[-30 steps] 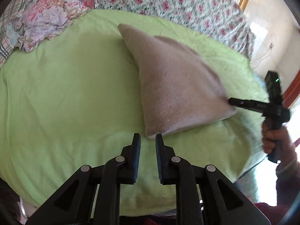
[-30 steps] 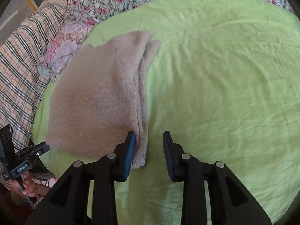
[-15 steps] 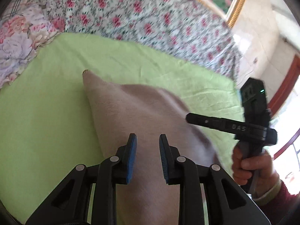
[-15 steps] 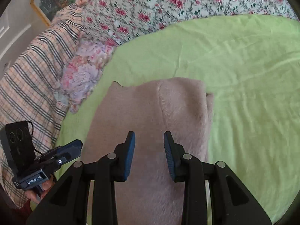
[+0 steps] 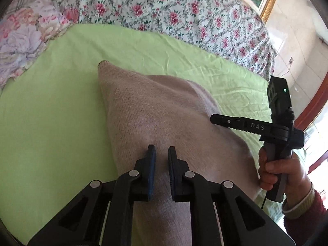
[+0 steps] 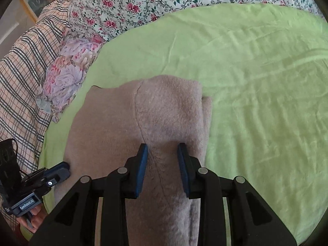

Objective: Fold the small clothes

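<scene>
Lying folded on the light green sheet [image 6: 256, 82] of the bed, the beige knitted garment [image 5: 164, 123] fills the lower middle of both wrist views, with one pointed corner reaching toward the flowered bedspread [image 5: 164, 6] at the far side. From the right wrist view, a folded flap with a visible seam lies on top of the garment, and a narrower layer peeks out along its right edge. The left gripper [image 5: 162, 153] hangs low over the garment with its fingers [image 5: 151, 164] spread a little, a narrow gap between the blue pads and nothing pinched in it. The right gripper [image 6: 163, 149] is close above the folded flap, its fingers [image 6: 141, 164] spread wider and no cloth caught between them; whether the tips touch the knit I cannot tell. In the left wrist view, the right hand [image 5: 280, 172] grips a grey handle beside the garment's right edge. A pink and lilac flowered pillow [image 6: 67, 71] sits at the sheet's left border, next to a checked blanket [image 6: 22, 71].
</scene>
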`<move>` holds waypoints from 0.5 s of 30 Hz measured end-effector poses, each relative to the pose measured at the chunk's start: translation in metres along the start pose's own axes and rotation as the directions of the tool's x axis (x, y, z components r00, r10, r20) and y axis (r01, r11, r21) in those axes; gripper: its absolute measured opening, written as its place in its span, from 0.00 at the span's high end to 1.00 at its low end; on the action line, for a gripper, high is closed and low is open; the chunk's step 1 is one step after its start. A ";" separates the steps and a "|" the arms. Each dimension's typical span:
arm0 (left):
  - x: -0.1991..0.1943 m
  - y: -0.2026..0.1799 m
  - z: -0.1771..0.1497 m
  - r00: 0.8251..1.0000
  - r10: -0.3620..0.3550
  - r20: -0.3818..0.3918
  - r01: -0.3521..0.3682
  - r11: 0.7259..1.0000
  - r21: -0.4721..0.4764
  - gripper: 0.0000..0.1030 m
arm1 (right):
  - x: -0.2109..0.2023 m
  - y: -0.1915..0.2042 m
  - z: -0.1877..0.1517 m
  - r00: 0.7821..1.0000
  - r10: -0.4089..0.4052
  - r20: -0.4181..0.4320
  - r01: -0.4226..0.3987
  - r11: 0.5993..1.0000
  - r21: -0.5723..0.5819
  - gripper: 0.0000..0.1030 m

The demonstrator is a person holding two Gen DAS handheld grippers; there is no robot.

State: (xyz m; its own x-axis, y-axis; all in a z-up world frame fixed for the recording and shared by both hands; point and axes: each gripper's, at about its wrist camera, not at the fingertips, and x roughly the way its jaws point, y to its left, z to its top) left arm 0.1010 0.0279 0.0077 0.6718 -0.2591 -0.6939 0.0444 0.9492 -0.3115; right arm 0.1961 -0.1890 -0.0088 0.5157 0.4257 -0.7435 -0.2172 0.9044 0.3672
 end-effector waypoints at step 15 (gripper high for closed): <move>-0.036 -0.030 -0.108 0.998 0.043 -0.042 -0.041 0.998 0.046 0.88 | -0.060 0.009 -0.121 0.999 -0.029 0.023 0.032 0.994 -0.102 0.69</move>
State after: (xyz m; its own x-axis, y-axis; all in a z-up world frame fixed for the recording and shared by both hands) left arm -0.0045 -0.0108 -0.0275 0.6413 -0.2258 -0.7333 0.0513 0.9662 -0.2526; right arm 0.0631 -0.2032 -0.0283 0.5404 0.3981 -0.7412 -0.2843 0.9156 0.2845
